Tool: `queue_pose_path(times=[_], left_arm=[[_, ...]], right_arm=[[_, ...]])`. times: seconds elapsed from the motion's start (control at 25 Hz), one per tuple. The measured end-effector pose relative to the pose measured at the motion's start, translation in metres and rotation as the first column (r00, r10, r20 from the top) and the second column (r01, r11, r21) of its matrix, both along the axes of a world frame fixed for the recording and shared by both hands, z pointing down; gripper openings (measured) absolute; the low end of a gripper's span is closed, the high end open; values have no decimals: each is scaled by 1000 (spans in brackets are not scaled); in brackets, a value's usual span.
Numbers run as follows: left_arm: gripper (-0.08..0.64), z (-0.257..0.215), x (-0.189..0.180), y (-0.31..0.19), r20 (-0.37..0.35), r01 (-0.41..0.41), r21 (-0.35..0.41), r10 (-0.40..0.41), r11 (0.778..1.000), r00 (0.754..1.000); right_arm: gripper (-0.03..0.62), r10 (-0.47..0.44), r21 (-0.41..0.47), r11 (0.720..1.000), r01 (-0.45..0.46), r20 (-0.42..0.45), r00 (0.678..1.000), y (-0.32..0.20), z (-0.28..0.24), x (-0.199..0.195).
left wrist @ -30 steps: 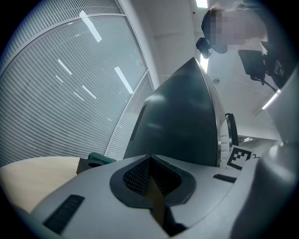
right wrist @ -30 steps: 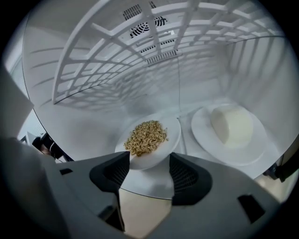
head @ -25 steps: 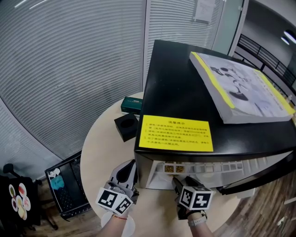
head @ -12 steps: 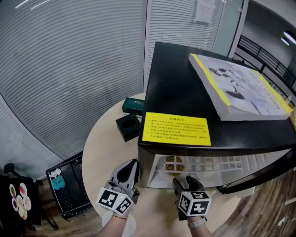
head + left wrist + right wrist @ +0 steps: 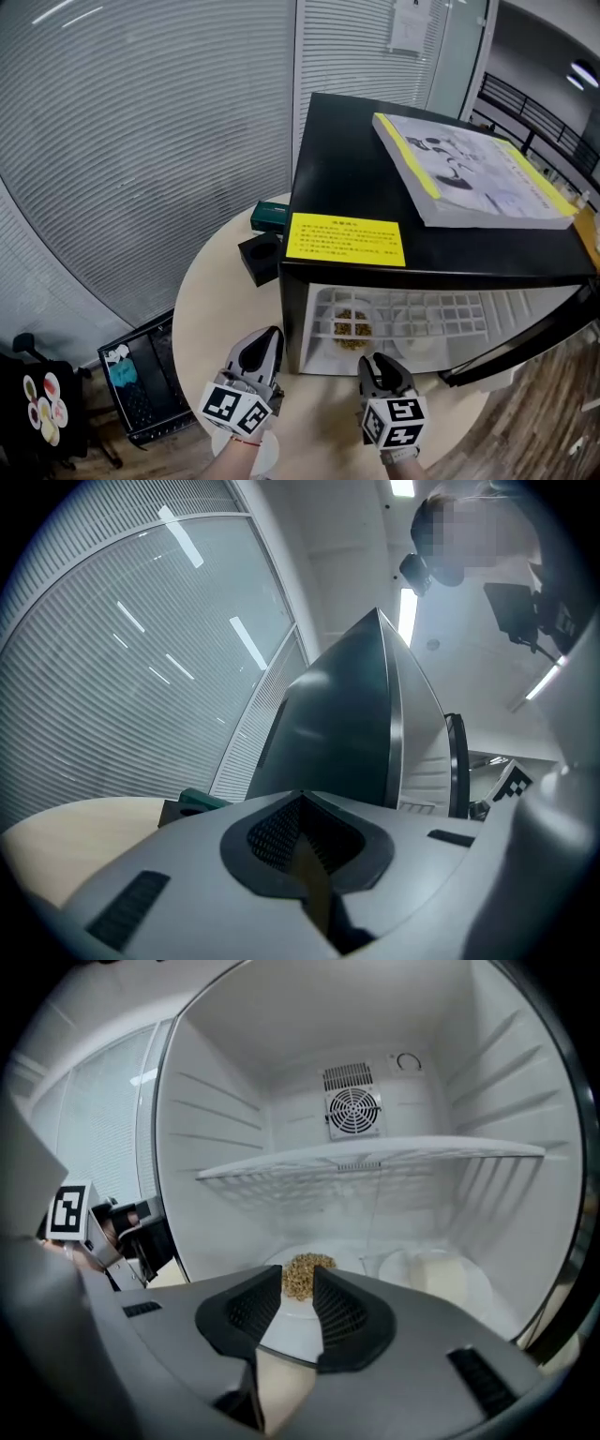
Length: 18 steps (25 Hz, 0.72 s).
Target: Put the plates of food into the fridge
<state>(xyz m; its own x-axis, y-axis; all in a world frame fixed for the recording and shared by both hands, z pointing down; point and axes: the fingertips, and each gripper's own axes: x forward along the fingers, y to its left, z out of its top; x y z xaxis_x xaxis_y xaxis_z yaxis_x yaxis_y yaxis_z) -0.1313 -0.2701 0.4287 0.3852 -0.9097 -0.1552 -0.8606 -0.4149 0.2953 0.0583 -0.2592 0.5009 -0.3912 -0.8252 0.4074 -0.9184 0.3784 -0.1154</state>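
A white plate of brown grains (image 5: 292, 1326) sits on the floor of the open black mini fridge (image 5: 375, 178), beneath its white wire shelf (image 5: 375, 1157). A second white plate (image 5: 398, 1265), carrying a pale block, lies just beside it on the right. The right gripper (image 5: 298, 1283) hovers outside the opening, its jaws half apart, just closing on nothing, with the grain plate beyond them. The left gripper (image 5: 300, 799) is over the round beige tabletop (image 5: 216, 291), jaws together, empty.

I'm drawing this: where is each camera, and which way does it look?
Head view: on the person's head, looking down at fridge, left gripper, right gripper.
Left gripper view: on that gripper, facing the fridge's side; shut jaws show.
Right gripper view: on that gripper, facing into the fridge; empty jaws, just been closing.
Head and right gripper views share the plate of grains.
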Motion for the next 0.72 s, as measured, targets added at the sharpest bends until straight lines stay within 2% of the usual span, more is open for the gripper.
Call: queue_pose_path(times=[0.12, 0.24, 0.72], left_arm=[[6, 3, 3, 8, 2, -3, -9, 3, 1000, 1000], [6, 1, 6, 17, 5, -4, -12, 4, 1000, 1000], [6, -22, 19, 50, 2, -13, 19, 13, 1000, 1000]], right_arm=[[55, 4, 69, 998, -8, 56, 998, 6, -17, 0], [9, 3, 117, 993, -9, 50, 999, 13, -28, 1], [8, 24, 194, 980, -40, 85, 996, 43, -61, 17]])
